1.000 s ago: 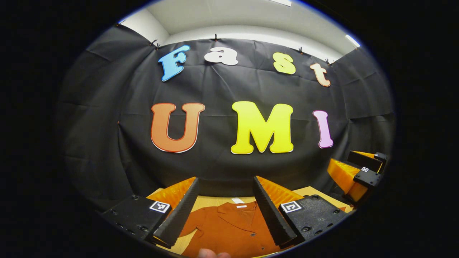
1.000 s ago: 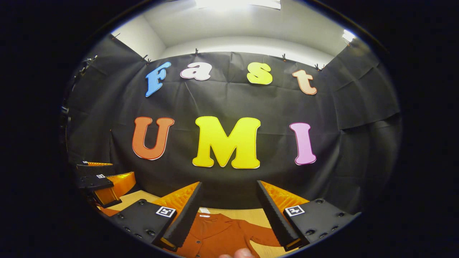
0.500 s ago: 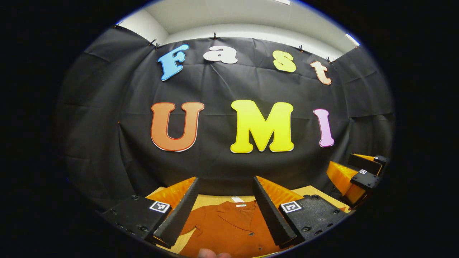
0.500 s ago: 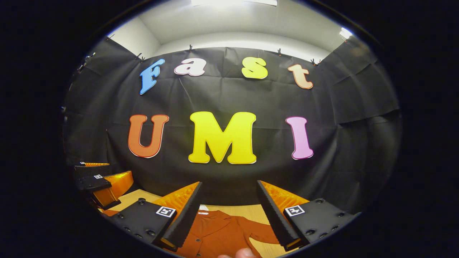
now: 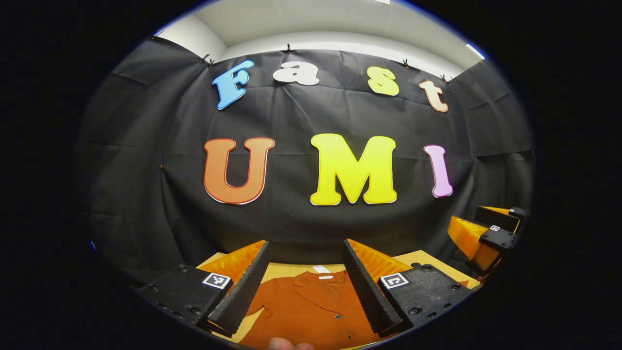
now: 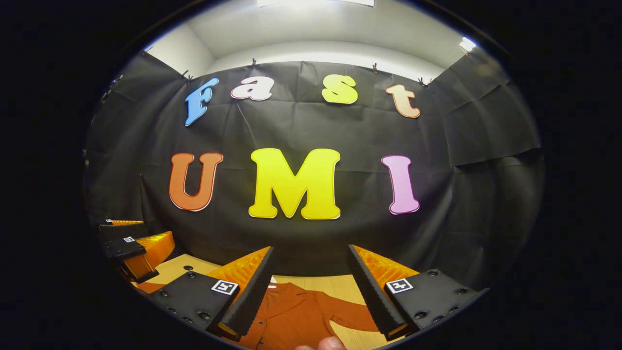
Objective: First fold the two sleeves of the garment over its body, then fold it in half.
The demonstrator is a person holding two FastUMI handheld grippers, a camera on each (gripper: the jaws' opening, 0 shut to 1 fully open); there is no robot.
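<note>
Both my left gripper (image 5: 305, 279) and right gripper (image 6: 310, 287) hang open above the shirt (image 5: 311, 306); sleeves unfolded, I must descend first.

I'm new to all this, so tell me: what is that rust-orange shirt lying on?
The shirt lies flat on a light wooden table, visible around the collar and sleeve. The tabletop beneath the cloth is covered, so anything there cannot be seen.

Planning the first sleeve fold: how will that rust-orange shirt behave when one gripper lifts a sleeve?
Probably floppy: the shirt lies flat on the wooden table with soft creases near its collar, so a lifted sleeve should drape rather than hold shape. It looks thin and light. The body may drag along, since nothing pins it; both grippers hover open above.
</note>
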